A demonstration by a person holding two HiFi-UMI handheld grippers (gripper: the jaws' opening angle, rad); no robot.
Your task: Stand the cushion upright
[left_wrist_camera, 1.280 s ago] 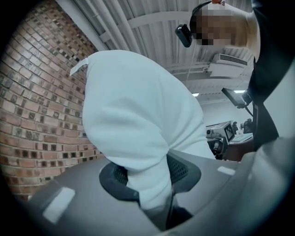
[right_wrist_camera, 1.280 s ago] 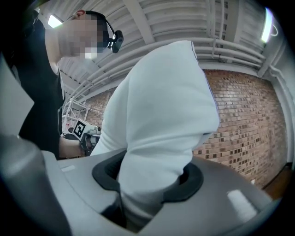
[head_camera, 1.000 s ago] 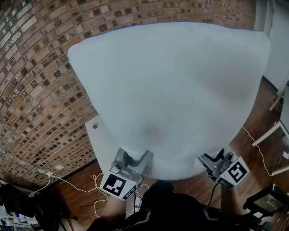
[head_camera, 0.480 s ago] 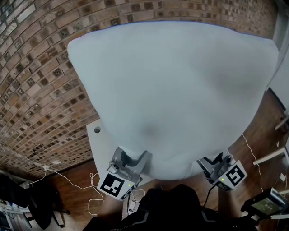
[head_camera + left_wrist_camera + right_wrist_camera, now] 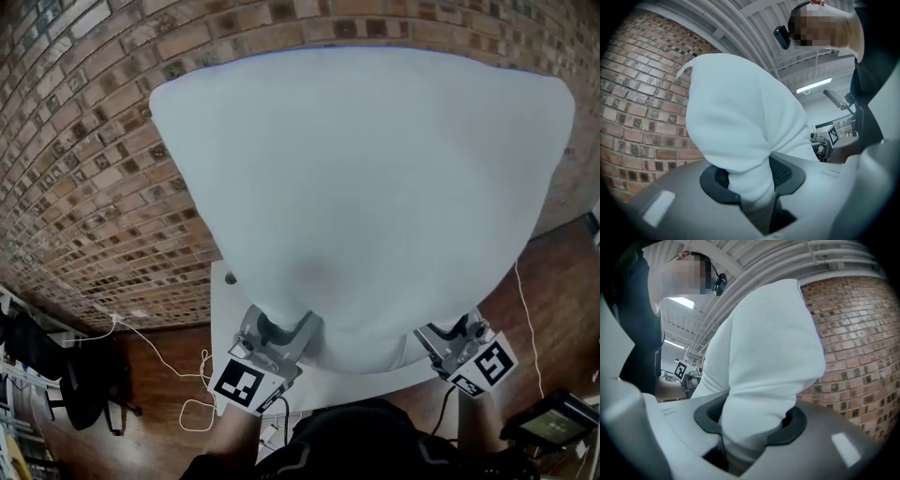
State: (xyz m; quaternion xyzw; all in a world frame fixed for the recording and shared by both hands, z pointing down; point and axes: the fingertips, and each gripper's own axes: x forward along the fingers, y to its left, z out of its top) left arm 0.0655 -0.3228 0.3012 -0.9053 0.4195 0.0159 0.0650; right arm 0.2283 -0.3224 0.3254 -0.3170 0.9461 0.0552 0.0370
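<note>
Cushion (image 5: 366, 187) hangs above the desk (image 5: 223, 309), near its front edge, with its lower corners in the left gripper (image 5: 279, 330) and the right gripper (image 5: 448, 336). In the left gripper view the jaws are half closed and pinch the fabric. The right gripper view shows the same. Standing it on the desk is not yet done.

We can read no words, brands or numbers. The only signs are black-and-white square code patterns, without letters: one on the left marker cube (image 5: 246, 386) below the cushion (image 5: 366, 187), one on the right marker cube (image 5: 487, 364) below it.
</note>
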